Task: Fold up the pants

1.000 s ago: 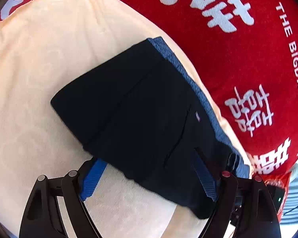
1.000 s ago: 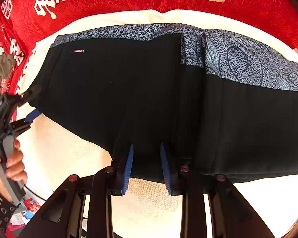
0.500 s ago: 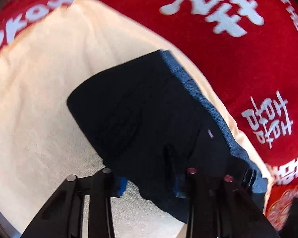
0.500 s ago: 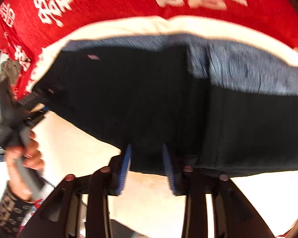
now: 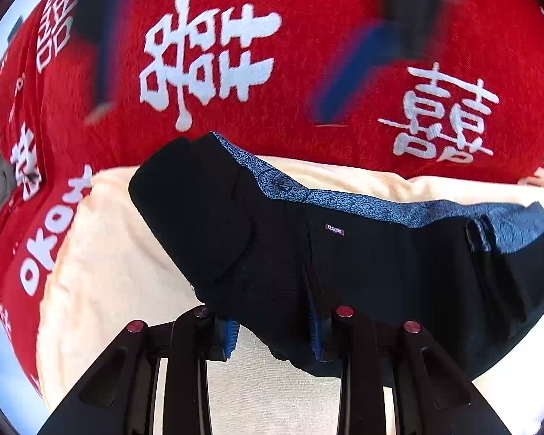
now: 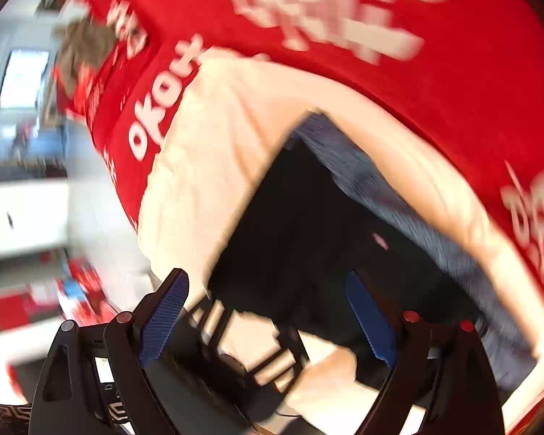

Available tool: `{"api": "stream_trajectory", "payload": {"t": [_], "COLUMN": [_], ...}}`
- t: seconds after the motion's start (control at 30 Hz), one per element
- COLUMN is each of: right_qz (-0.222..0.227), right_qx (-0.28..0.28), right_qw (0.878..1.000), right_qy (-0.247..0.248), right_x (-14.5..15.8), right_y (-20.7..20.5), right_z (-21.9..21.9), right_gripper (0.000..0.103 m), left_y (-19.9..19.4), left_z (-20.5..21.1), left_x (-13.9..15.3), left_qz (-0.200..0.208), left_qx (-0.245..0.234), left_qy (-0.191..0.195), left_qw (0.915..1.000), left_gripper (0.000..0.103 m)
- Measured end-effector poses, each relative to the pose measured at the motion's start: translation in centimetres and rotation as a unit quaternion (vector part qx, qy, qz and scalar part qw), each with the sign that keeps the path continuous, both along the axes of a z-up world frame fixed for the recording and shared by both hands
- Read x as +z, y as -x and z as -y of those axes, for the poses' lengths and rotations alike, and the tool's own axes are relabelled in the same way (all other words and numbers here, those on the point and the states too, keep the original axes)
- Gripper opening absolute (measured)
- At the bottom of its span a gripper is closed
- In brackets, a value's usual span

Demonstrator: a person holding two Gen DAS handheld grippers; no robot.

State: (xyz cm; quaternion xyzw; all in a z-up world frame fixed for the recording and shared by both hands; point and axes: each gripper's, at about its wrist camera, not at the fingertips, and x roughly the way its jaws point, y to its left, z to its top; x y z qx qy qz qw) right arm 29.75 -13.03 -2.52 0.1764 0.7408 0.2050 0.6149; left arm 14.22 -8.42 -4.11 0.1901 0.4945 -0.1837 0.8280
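Bright, even light; right wrist view motion-blurred.

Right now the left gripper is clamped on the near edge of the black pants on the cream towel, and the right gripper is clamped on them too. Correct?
Not quite. The right gripper is open, its jaws spread wide with nothing between them, as the right wrist view shows. The left gripper does grip the pants on the cream towel.
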Motion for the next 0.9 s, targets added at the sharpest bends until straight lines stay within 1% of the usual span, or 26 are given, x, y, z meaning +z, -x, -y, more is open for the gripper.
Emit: {"api": "stream_trajectory", "payload": {"t": [0.03, 0.1, 0.17, 0.2, 0.23, 0.27, 0.3, 0.37, 0.43, 0.47, 0.57, 0.63, 0.73, 0.83, 0.9], "right_qz": [-0.016, -0.050, -0.084, -0.101, -0.102, -0.095, -0.080, -0.041, -0.002, 0.011, 0.040, 0.059, 0.084, 0.104, 0.108], "right_qx": [0.022, 0.048, 0.058, 0.057, 0.051, 0.046, 0.039, 0.015, -0.014, -0.032, -0.103, -0.147, -0.196, -0.248, -0.280], "right_qw": [1.000, 0.998, 0.995, 0.993, 0.993, 0.994, 0.996, 0.999, 1.000, 0.999, 0.990, 0.980, 0.967, 0.950, 0.940], "right_qy": [-0.002, 0.004, 0.019, 0.023, 0.022, 0.021, 0.026, 0.010, -0.016, -0.033, -0.089, -0.118, -0.142, -0.158, -0.164], "right_x": [-0.5, -2.0, -3.9, -4.8, -5.2, -5.1, -4.7, -3.2, -1.4, -0.7, 1.3, 2.5, 3.8, 4.4, 3.9], "right_y": [-0.9, -1.8, -2.1, -1.8, -1.4, -1.0, -0.3, 0.7, 2.3, 3.1, 6.8, 9.8, 14.5, 19.6, 23.0], "right_z": [-1.4, -3.2, -3.8, -3.7, -3.0, -2.5, -1.5, 0.5, 3.1, 4.4, 10.0, 14.0, 20.0, 25.6, 29.0], "right_gripper": [0.091, 0.091, 0.092, 0.090, 0.083, 0.051, 0.034, 0.024, 0.024, 0.024, 0.024, 0.024, 0.024, 0.025, 0.027], "left_y": [0.1, 0.5, 1.0, 1.3, 1.5, 1.7, 1.8, 2.0, 2.8, 3.4, 5.2, 6.5, 9.0, 12.1, 14.4], "left_z": [0.3, 0.2, 0.4, 0.7, 1.0, 1.3, 1.6, 2.1, 3.5, 4.3, 7.1, 9.3, 13.5, 18.3, 21.3], "left_x": [0.1, 0.5, 0.9, 1.1, 1.3, 1.5, 1.6, 2.3, 3.8, 4.4, 6.4, 7.7, 9.1, 9.3, 8.8], "left_qz": [0.002, 0.007, 0.015, 0.021, 0.025, 0.028, 0.024, 0.021, 0.032, 0.036, 0.044, 0.039, 0.028, 0.029, 0.024], "left_qx": [-0.003, -0.008, -0.015, -0.021, -0.027, -0.033, -0.034, -0.035, -0.057, -0.069, -0.101, -0.118, -0.150, -0.195, -0.223], "left_qy": [-0.001, -0.003, -0.005, -0.008, -0.011, -0.016, -0.021, -0.015, -0.006, -0.003, 0.008, 0.018, 0.031, 0.021, 0.013], "left_qw": [1.0000, 0.9999, 0.9998, 0.9995, 0.9992, 0.9989, 0.9989, 0.9990, 0.9979, 0.9970, 0.9939, 0.9921, 0.9878, 0.9801, 0.9743], "left_gripper": [0.032, 0.032, 0.032, 0.032, 0.032, 0.032, 0.032, 0.032, 0.032, 0.032, 0.032, 0.032, 0.032, 0.032, 0.032]}}
